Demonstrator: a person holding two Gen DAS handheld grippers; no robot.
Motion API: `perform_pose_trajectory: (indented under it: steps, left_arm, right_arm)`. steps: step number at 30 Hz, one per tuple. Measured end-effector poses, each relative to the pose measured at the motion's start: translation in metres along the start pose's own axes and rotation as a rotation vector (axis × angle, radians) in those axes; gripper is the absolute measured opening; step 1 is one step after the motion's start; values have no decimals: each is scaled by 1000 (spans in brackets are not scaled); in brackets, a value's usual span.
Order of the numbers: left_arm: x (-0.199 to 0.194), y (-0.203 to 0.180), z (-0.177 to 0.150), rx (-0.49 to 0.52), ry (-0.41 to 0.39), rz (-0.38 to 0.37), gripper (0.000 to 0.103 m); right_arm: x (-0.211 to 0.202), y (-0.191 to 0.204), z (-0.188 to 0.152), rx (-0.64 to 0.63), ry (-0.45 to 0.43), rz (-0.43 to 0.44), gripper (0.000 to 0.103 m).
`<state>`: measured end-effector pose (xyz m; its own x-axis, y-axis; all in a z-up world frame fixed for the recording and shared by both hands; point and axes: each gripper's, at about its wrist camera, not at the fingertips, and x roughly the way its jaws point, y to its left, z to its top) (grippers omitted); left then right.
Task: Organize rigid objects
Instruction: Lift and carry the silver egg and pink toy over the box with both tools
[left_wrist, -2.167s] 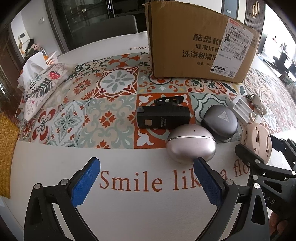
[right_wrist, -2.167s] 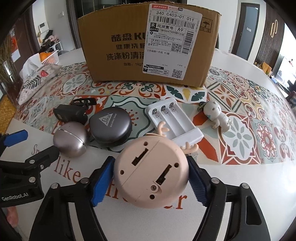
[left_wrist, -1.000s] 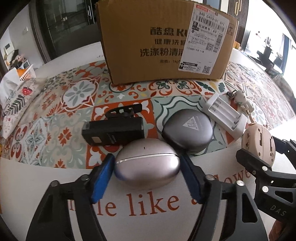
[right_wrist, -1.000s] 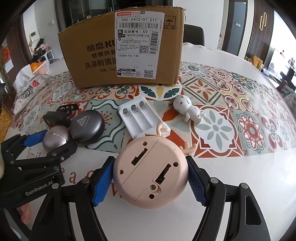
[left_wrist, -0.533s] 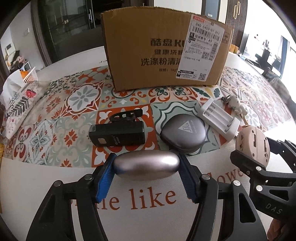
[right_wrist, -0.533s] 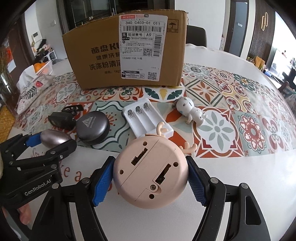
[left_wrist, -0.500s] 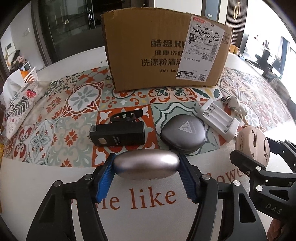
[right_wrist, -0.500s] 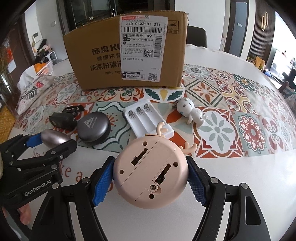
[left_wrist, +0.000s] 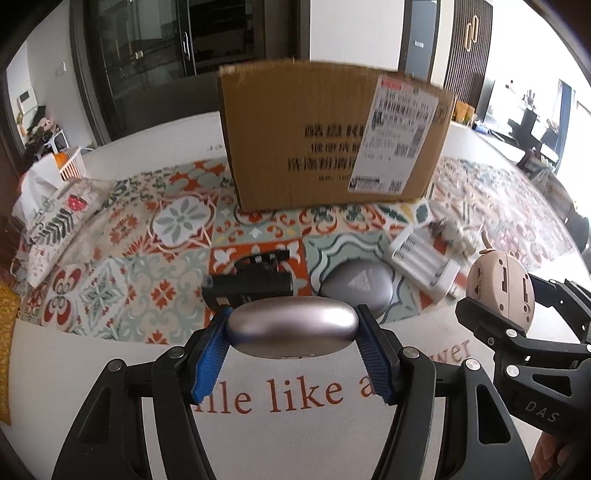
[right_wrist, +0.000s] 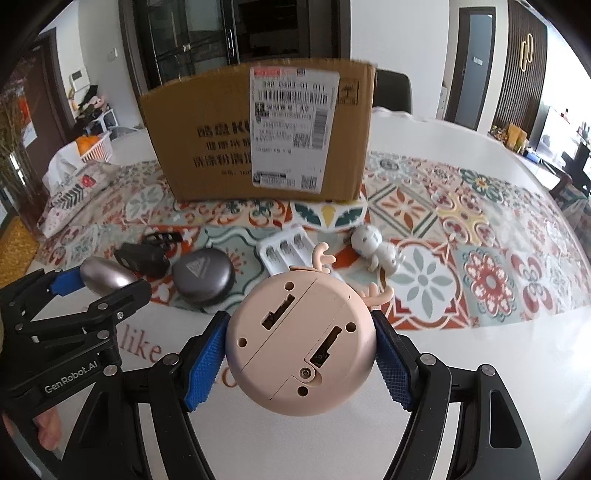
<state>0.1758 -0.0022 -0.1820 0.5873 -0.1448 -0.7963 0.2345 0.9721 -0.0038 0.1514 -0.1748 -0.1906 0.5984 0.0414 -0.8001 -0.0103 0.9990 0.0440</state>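
1. My left gripper (left_wrist: 291, 326) is clamped on the silver oval case (left_wrist: 291, 326); the blue pads press its two narrow ends and it sits clear of the table (left_wrist: 110, 369).
2. My right gripper (right_wrist: 301, 349) is closed on the pink round gadget (right_wrist: 301, 341), underside facing me, antlers pointing away.
3. Risk: the oval case is smooth and curved, so I judge it could squirt out of the pads if I tilt or jolt.
4. Risk: both grippers hang close side by side, so swinging toward the box could knock one load against the other.
5. Just beyond my left load lie the black device (left_wrist: 255, 282) and the grey round case (left_wrist: 356, 286), then the white battery holder (left_wrist: 424, 264) and the small white figure (right_wrist: 376, 249).
6. The cardboard box (right_wrist: 258, 136) stands farther back on the patterned mat (right_wrist: 480, 258); its opening is not visible, so clearing the rim is guesswork.
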Motion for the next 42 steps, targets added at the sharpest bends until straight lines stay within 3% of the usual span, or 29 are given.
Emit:
perform_pose_trajectory:
  steps: [15,29,42]
  left_arm:
    - [-58,2,55,-30,-125,16,65]
    - [-88,2,96,-47,-219,26,65]
    - [-104,3,147,-34,-297,2,65]
  right_arm:
    - [-54,-1,57,-11,-136,6,74]
    - [-82,1,102,-66,-215,-16,74]
    - [-96,-5,154,-71,-289,35,74]
